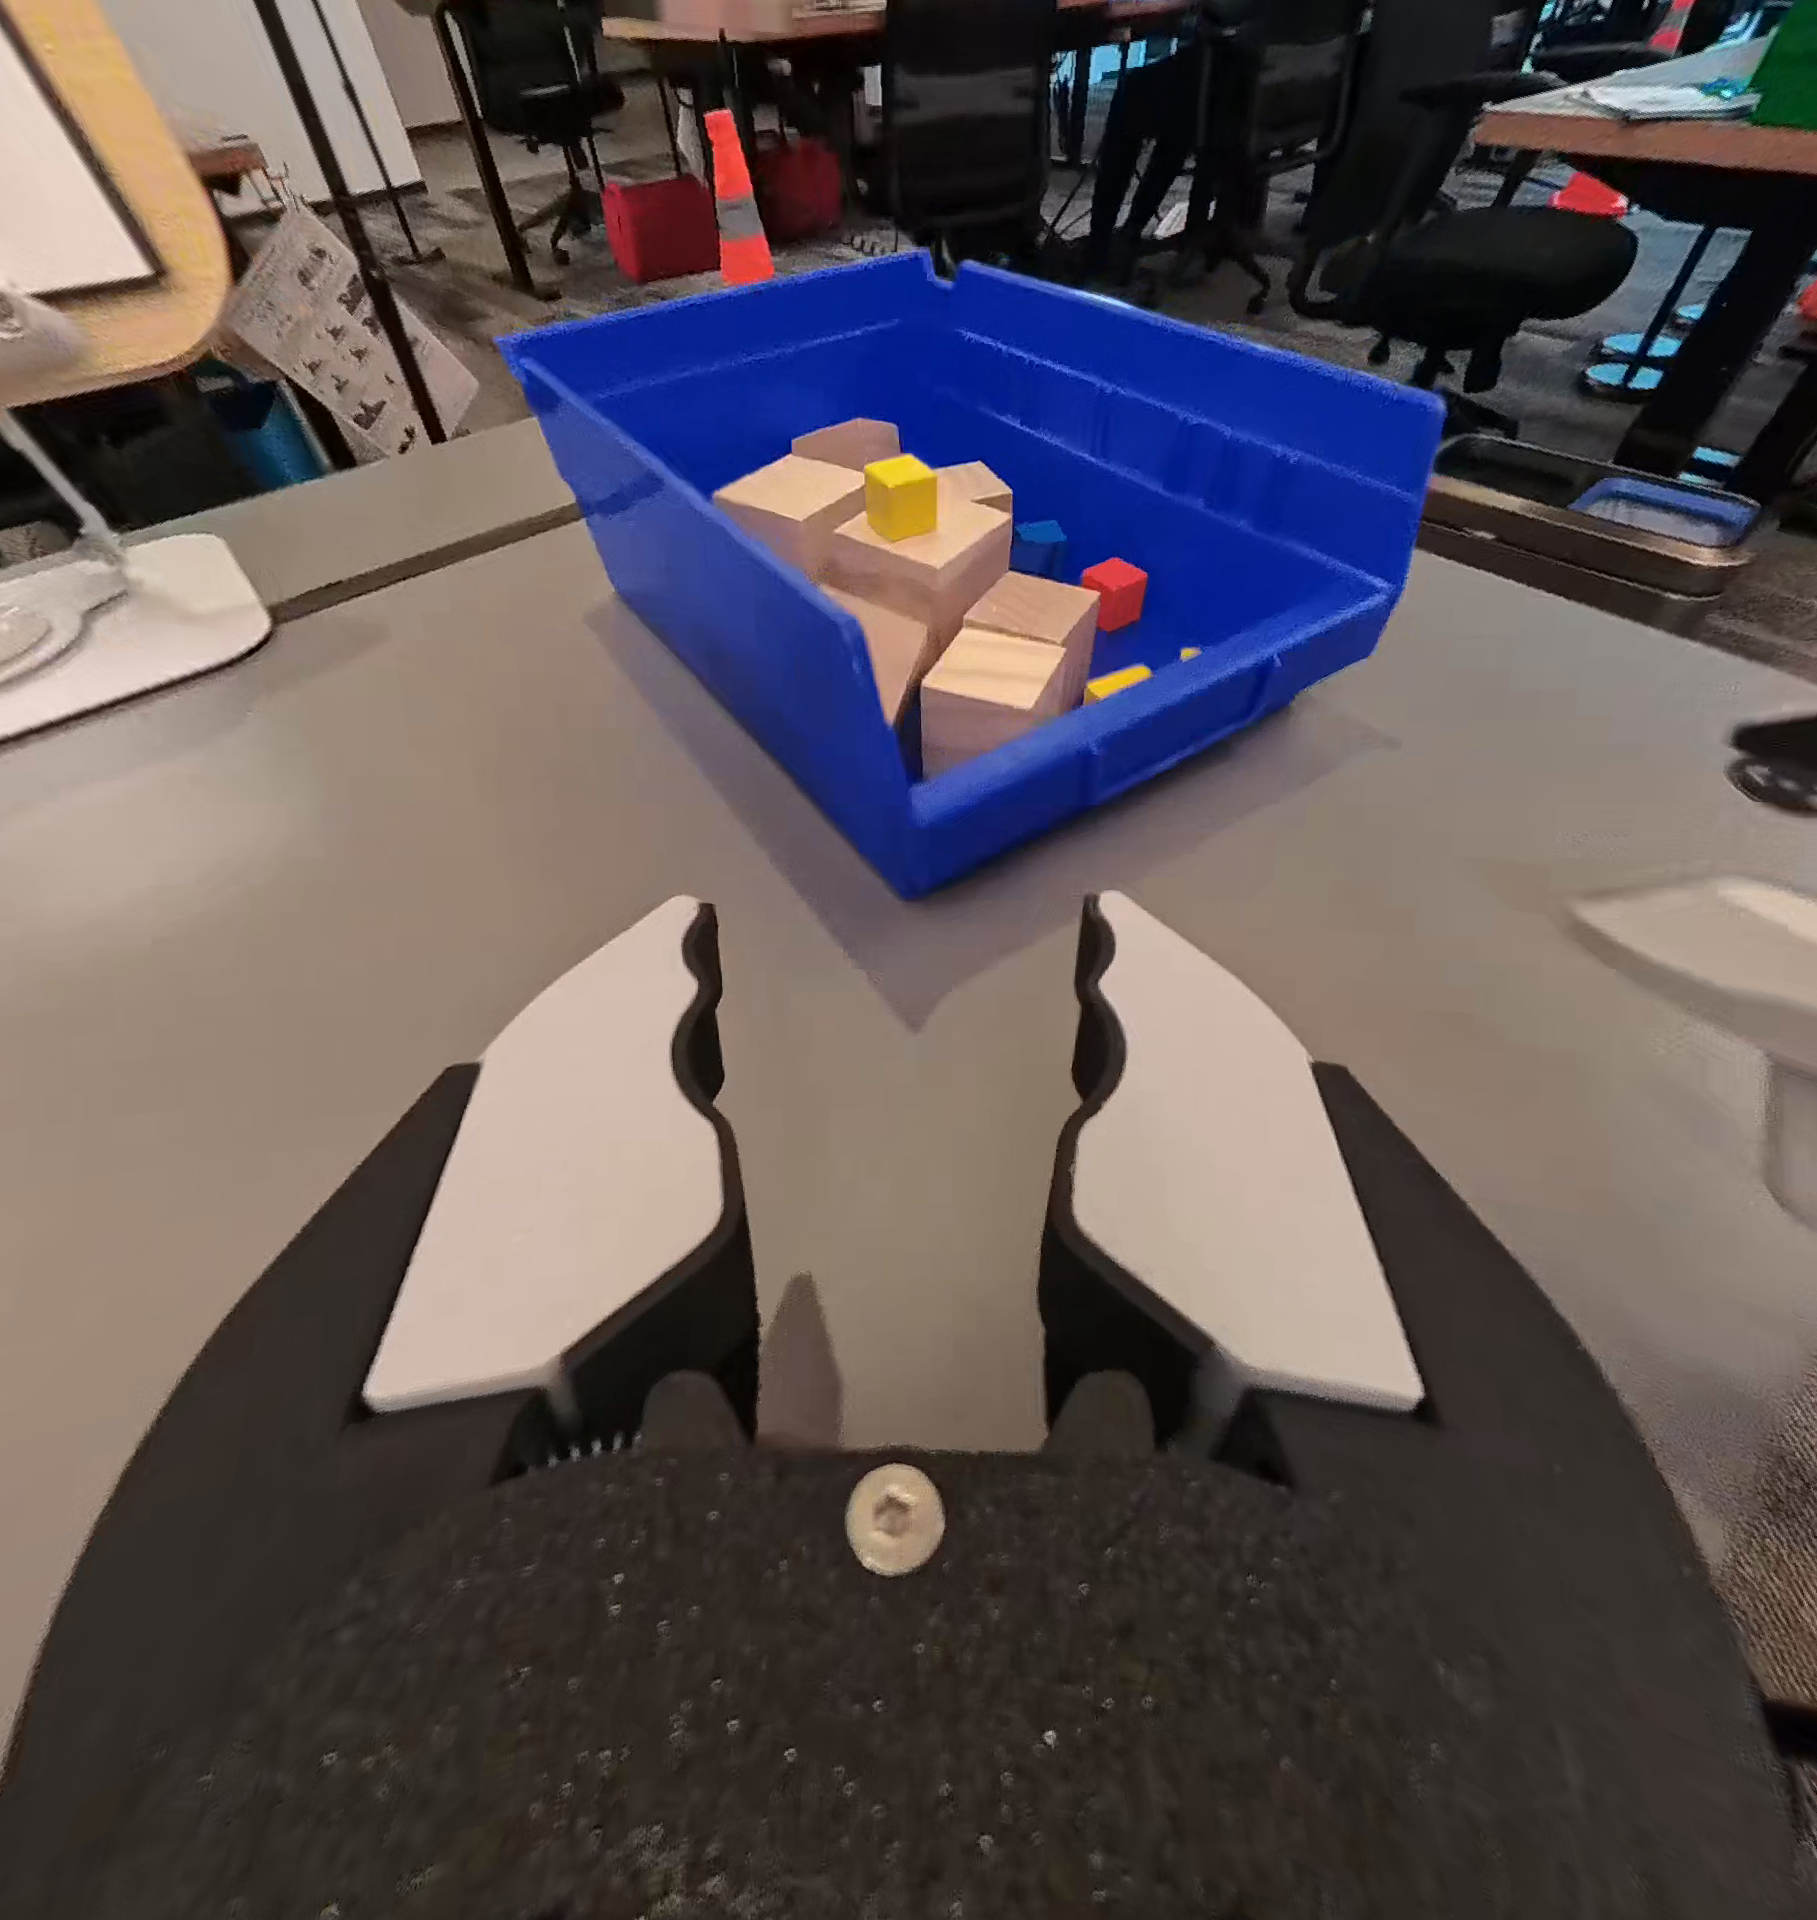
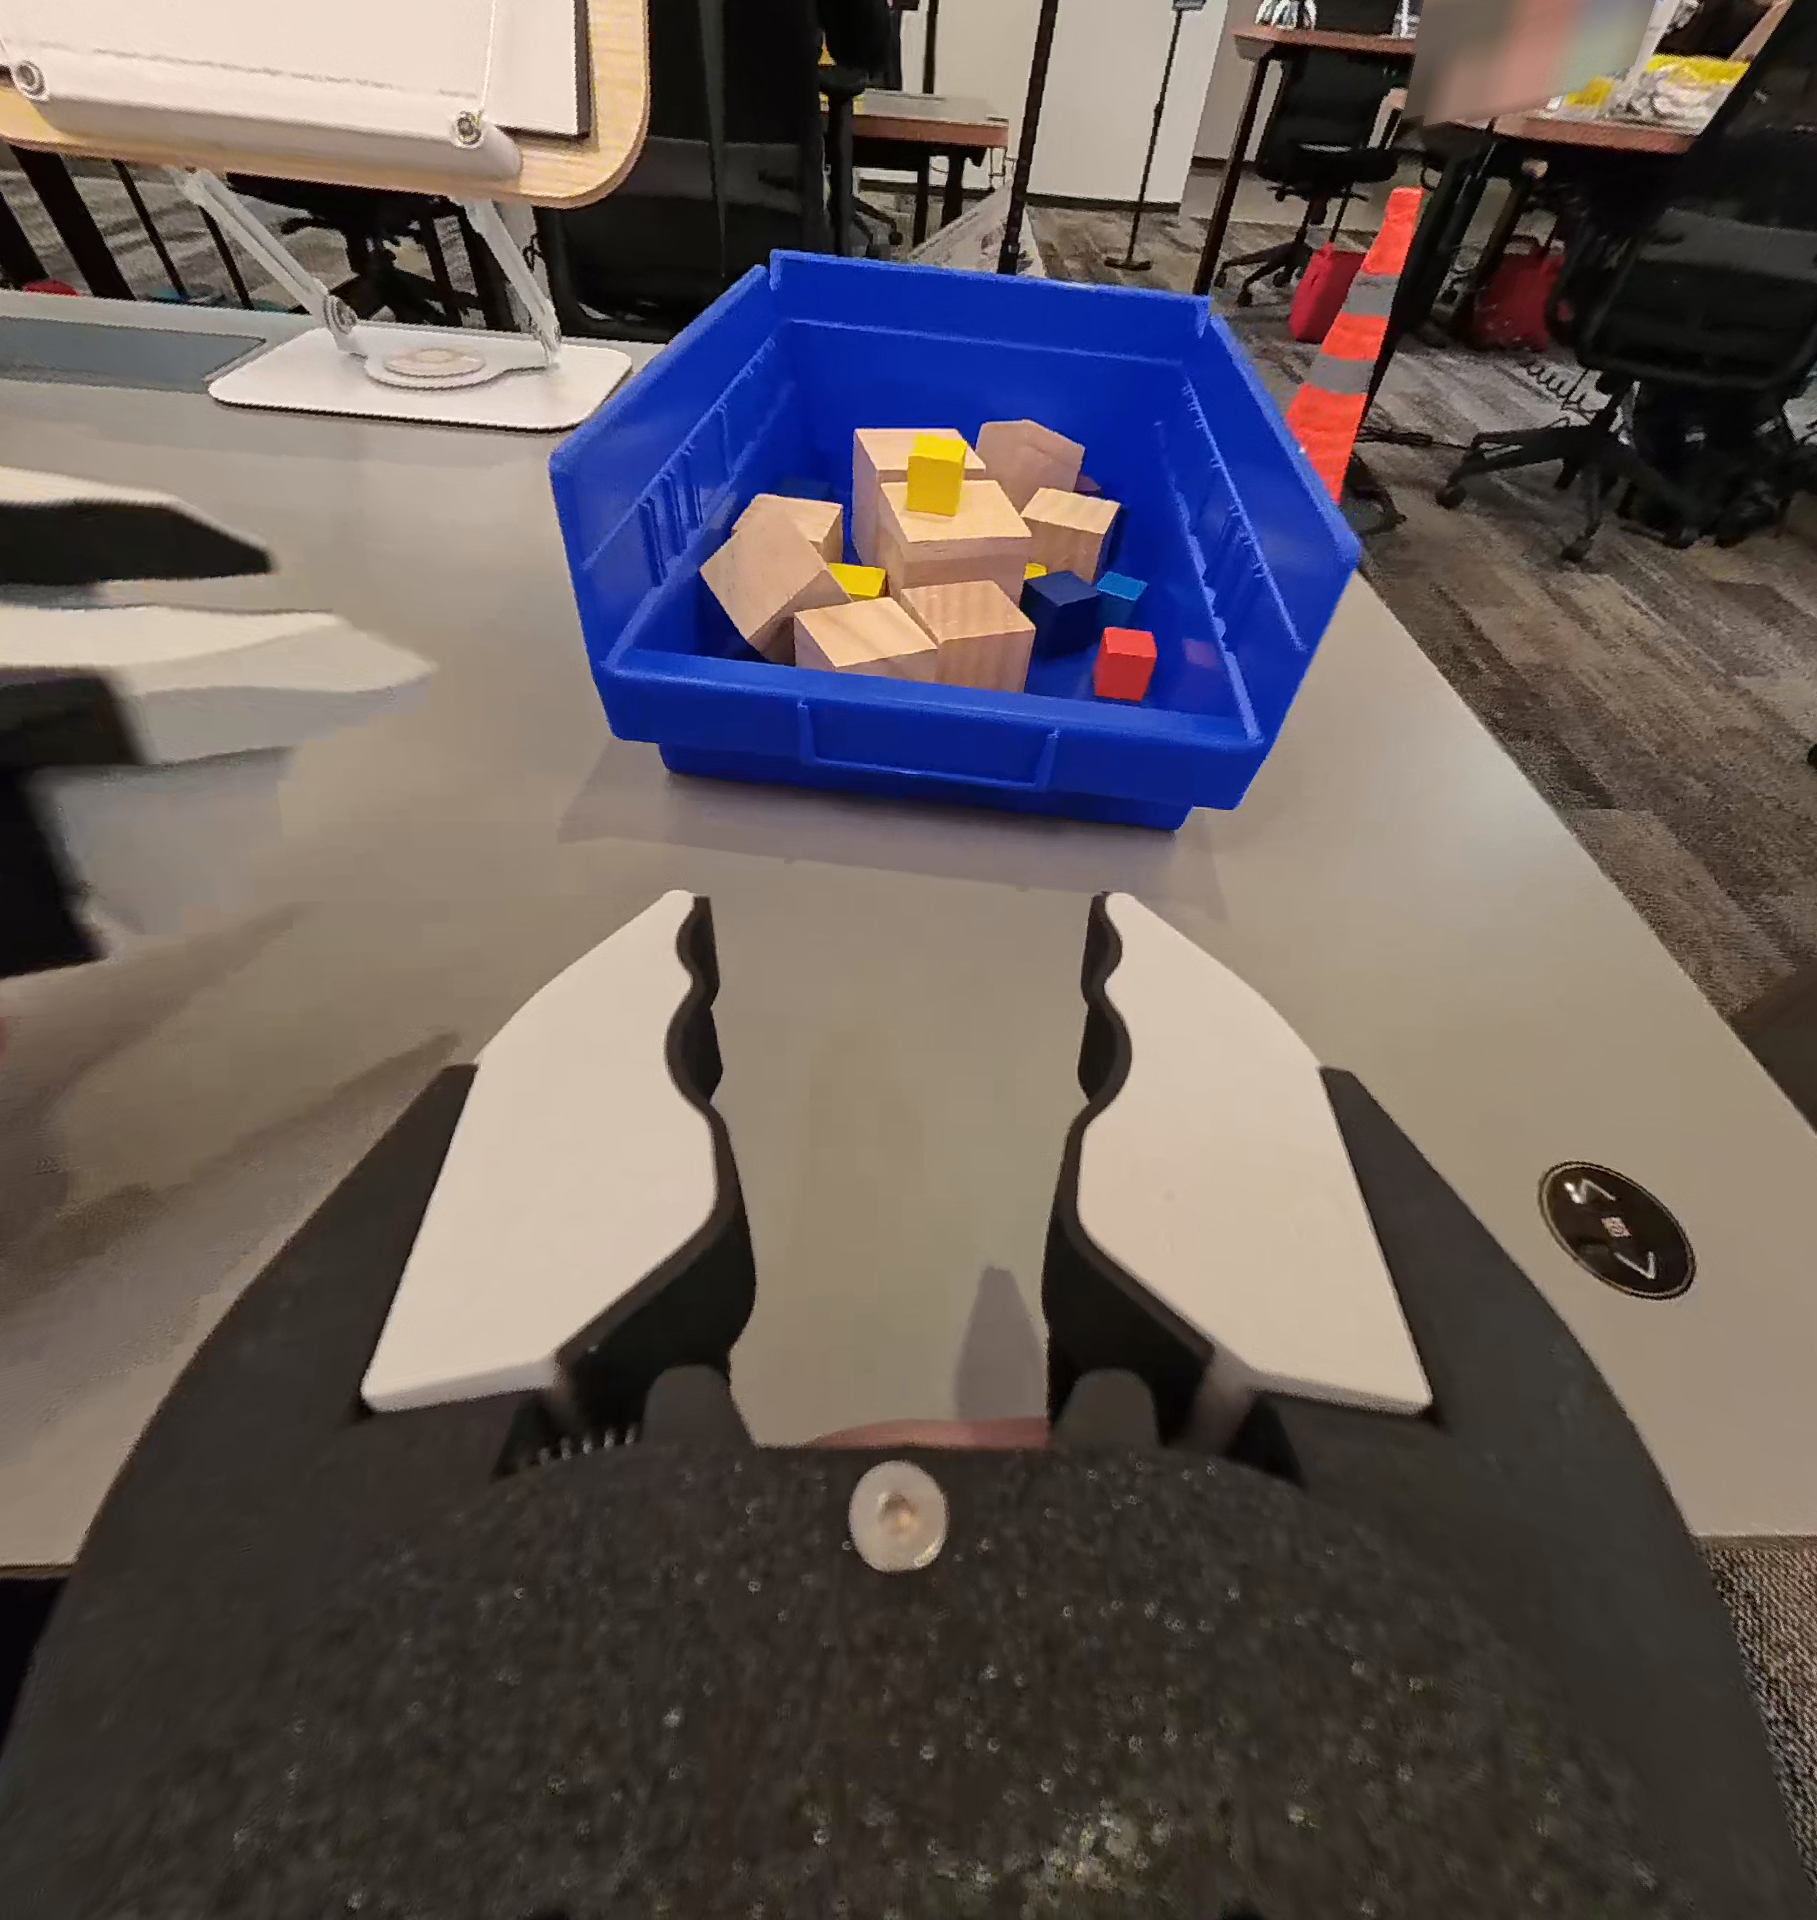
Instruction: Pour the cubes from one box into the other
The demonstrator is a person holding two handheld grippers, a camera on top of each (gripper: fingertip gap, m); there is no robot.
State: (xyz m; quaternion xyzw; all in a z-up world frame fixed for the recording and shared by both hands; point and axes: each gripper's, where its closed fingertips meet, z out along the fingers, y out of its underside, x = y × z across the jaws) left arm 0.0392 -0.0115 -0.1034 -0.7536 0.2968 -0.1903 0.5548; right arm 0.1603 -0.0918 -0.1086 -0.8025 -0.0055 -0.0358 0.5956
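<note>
blue plastic box [image 2: 925,743] of wooden and coloured cubes [image 2: 951,551] sits on our grey table [image 2: 1403,935]; left gripper [image 1: 899,997] and right gripper [image 2: 893,997] hover empty, jaws wide.

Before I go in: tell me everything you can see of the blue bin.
The blue bin looks like moulded plastic, with ribbed side walls, a tall back wall and a low front lip with a label slot. It sits upright and flat on the grey table, holding a heap of wooden and small coloured cubes. Neither gripper touches it.

Arrow signs on round black table button [image 2: 1617,1230], perhaps more
</note>
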